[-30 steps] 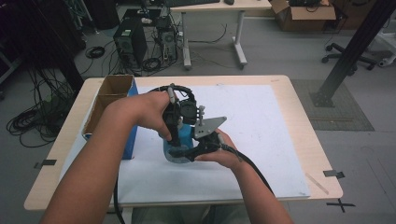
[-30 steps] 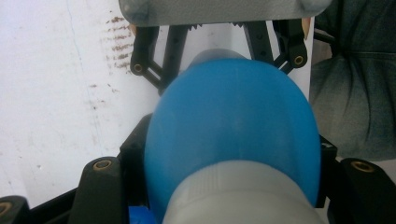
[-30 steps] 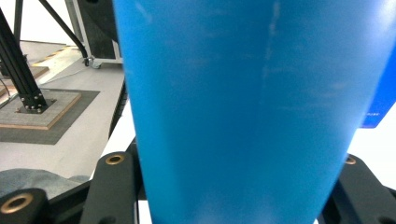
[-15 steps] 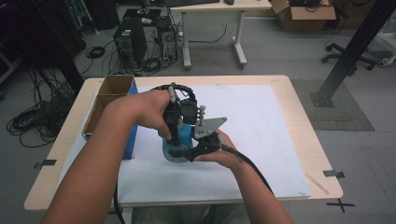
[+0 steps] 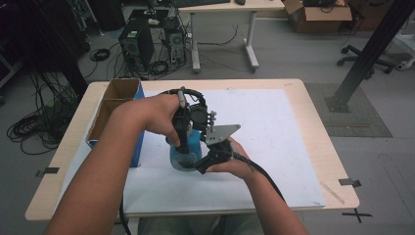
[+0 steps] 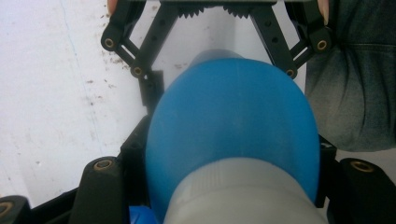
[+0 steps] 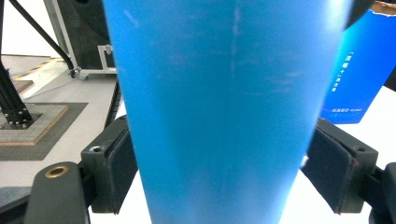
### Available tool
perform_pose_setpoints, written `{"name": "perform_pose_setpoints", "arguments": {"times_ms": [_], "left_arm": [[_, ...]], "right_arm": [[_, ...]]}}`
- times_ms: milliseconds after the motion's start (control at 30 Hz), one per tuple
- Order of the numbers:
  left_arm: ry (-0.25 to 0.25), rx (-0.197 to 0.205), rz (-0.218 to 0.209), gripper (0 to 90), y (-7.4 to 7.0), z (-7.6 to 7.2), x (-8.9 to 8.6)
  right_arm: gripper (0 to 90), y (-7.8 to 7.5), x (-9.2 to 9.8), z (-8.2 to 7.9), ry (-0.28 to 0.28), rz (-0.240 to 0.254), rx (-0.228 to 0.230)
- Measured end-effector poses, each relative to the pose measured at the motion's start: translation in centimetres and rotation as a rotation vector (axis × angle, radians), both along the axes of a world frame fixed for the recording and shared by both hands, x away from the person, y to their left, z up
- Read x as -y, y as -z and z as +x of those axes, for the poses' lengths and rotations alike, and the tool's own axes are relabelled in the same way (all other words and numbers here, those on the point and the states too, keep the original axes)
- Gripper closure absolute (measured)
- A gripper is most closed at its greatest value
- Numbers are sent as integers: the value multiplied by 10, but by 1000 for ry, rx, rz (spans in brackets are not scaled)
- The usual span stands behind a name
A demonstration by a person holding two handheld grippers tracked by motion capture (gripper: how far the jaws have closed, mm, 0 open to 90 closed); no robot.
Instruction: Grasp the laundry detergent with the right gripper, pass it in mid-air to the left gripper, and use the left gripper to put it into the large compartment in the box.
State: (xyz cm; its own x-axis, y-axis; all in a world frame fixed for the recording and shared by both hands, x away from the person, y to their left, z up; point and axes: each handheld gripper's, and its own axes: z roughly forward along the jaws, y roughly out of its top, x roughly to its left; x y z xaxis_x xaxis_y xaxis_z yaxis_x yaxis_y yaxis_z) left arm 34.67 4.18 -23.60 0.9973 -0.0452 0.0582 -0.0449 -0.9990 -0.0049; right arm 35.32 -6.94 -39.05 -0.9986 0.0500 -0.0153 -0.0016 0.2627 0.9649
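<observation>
High view. Blue bottle [image 5: 188, 149] upright on the white sheet [image 5: 274, 132] covering the table [image 5: 323, 122], near the middle, just right of the open blue cardboard box [image 5: 115, 115]. Left gripper [image 5: 183, 147] coming down from above onto the bottle's top, left hand [image 5: 159, 115] over it. Right gripper [image 5: 203, 159] level at the bottle's side, right hand [image 5: 230, 159] behind it, grey three-cornered plate [image 5: 221, 133] on top. Both forearms entering from the bottom edge.

Left gripper view. Looking down on the bottle [image 6: 233, 135]: blue rounded shoulder, pale grey cap part [image 6: 238, 196] nearest the camera. Black jaws tight against either side of the bottle, clamped on it. White sheet [image 6: 51, 102] below, speckled with dark marks. Grey sleeve [image 6: 355, 88] at right.

Right gripper view. Blue bottle wall [image 7: 224, 107] close up, standing between the black jaws. Left pad [image 7: 119, 163] at the wall; right pad [image 7: 331, 168] standing off it by a narrow gap. Jaws just opened, grip released, bottle still between them. Blue box [image 7: 359, 70] behind at right; floor and dark case [image 7: 84, 32] behind at left.
</observation>
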Motion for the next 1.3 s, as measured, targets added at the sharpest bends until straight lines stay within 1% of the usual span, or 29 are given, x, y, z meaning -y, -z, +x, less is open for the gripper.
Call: {"name": "perform_pose_setpoints", "arguments": {"times_ms": [167,367,400,533,633,667,833,1000,1033,1133,1300], "left_arm": [[-9,-1,1,384,-1,0,1],[-17,-4,12,384,-3,-2,3],[-21,-7,15,384,-3,-2,3],[-36,-3,15,384,-3,0,2],[-50,-2,25,384,-3,1,2],[-57,-4,33,384,-3,1,2],[-73,1,40,385,-4,2,1],[-114,-5,64,385,-5,4,0],[-116,-6,68,385,-5,4,0],[-124,-8,68,385,-5,5,-1],[-136,-26,63,385,-7,6,-3]], "right_arm": [[149,-1,4,0,21,5,-2],[134,-4,10,-2,29,-8,10],[132,-6,12,-3,29,-11,7],[101,-11,19,-7,29,-29,20],[89,-16,25,-10,31,-42,33],[84,-18,28,-10,36,-49,38],[57,-25,42,-10,59,-74,48],[47,-33,53,-9,84,-97,63],[47,-34,55,-9,90,-101,63],[45,-38,62,-6,109,-110,76],[46,-44,72,-3,134,-123,84]]}}
